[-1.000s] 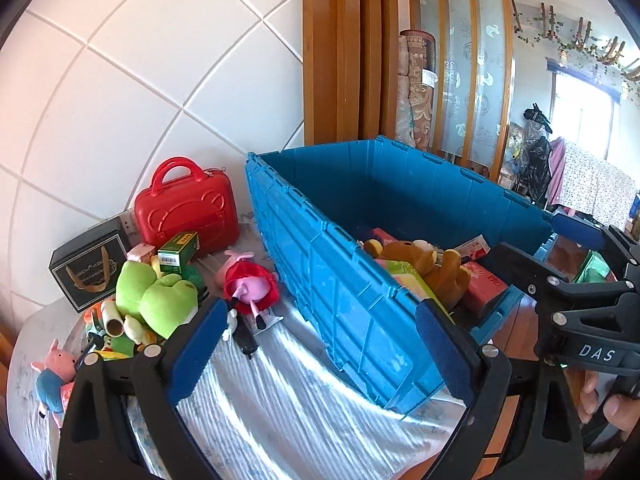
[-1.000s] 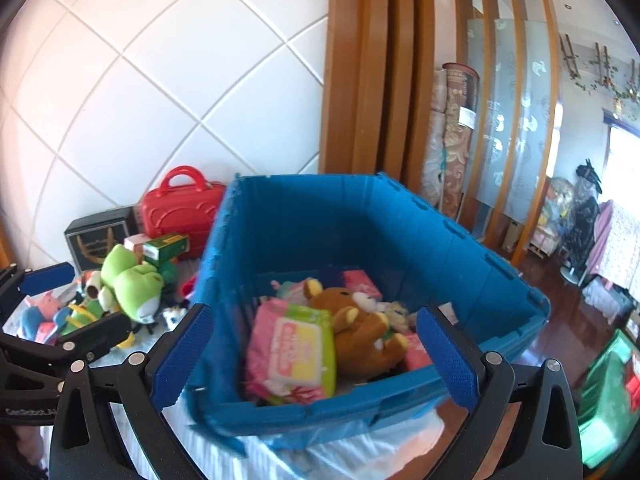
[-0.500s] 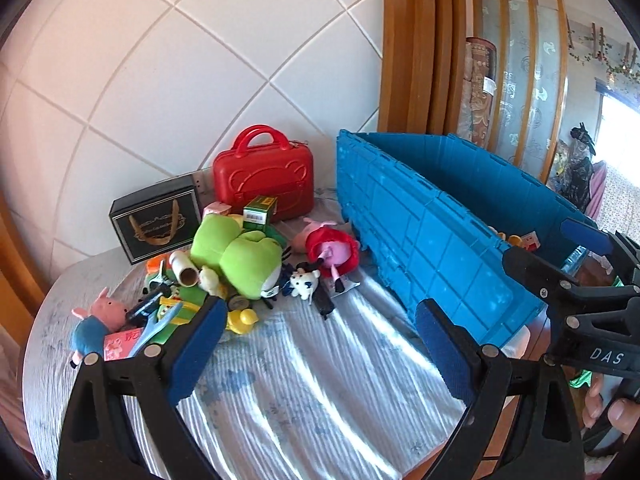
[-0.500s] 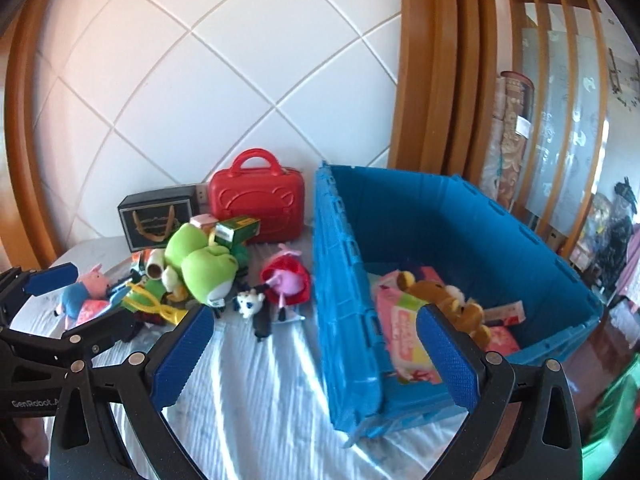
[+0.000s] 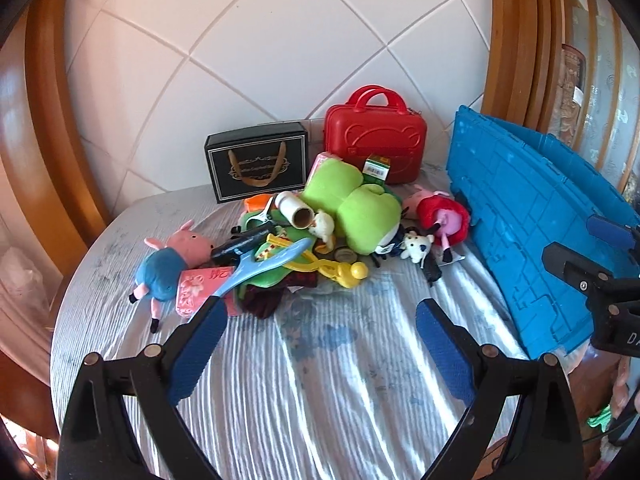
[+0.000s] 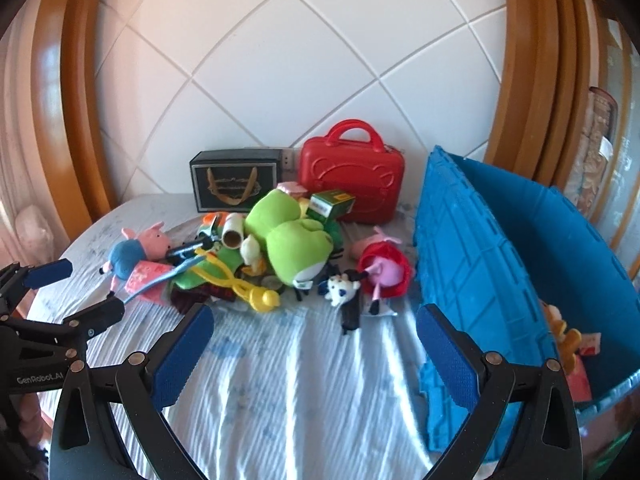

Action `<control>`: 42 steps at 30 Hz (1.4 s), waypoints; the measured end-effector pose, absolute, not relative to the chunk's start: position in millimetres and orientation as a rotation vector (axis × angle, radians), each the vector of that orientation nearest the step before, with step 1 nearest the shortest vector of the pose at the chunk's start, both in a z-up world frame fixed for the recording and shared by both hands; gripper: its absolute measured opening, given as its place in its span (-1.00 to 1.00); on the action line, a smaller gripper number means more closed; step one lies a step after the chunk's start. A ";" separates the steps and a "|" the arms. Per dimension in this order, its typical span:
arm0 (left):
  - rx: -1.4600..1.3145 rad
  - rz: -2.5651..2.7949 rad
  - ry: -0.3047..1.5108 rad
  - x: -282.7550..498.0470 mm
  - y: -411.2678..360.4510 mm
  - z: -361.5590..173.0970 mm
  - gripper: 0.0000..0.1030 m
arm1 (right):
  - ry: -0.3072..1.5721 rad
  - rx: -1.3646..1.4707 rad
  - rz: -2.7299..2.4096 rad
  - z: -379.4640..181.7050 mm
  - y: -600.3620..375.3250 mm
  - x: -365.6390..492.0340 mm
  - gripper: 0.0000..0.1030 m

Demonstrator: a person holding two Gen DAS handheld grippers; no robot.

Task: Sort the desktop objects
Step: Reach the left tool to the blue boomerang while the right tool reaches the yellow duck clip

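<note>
The left gripper [image 5: 320,344] and the right gripper [image 6: 316,348] are shown at the lower edge of their frames, jaws spread wide and empty, raised above a round table [image 5: 320,400] draped in a pale striped cloth. A heap of toys [image 5: 304,232], with a green plush [image 5: 356,204] and a pig plush [image 5: 168,260], is seen at frame centre before a black box [image 5: 258,168] and a red case [image 5: 376,146]. A blue crate [image 6: 520,264] is placed at the right; white tiled wall [image 6: 280,60] and wooden trim [image 6: 528,60] fill the background.
</note>
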State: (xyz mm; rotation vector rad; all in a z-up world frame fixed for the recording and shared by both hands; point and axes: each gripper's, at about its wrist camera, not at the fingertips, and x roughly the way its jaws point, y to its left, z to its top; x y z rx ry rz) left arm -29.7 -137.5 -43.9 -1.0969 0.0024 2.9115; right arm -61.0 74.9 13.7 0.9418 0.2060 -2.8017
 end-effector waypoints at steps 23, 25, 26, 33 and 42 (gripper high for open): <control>-1.418 2.965 -0.179 -105.6 -224.5 -125.6 0.87 | 0.208 1.242 -2.565 -75.8 49.4 -168.3 1.00; -1.443 2.961 -0.177 -115.0 -228.5 -131.3 0.87 | 0.207 1.260 -2.540 -83.1 43.4 -180.6 1.00; -1.459 2.958 -0.175 -120.3 -230.7 -134.7 0.87 | 0.207 1.267 -2.528 -86.7 40.3 -186.1 1.00; -1.573 2.934 -0.154 -156.1 -248.2 -162.4 0.87 | 0.210 1.338 -2.449 -117.2 15.5 -229.2 1.00; -1.602 2.967 -0.204 -222.0 -284.3 -173.4 0.87 | 0.217 1.382 -2.399 -144.6 -16.4 -283.0 1.00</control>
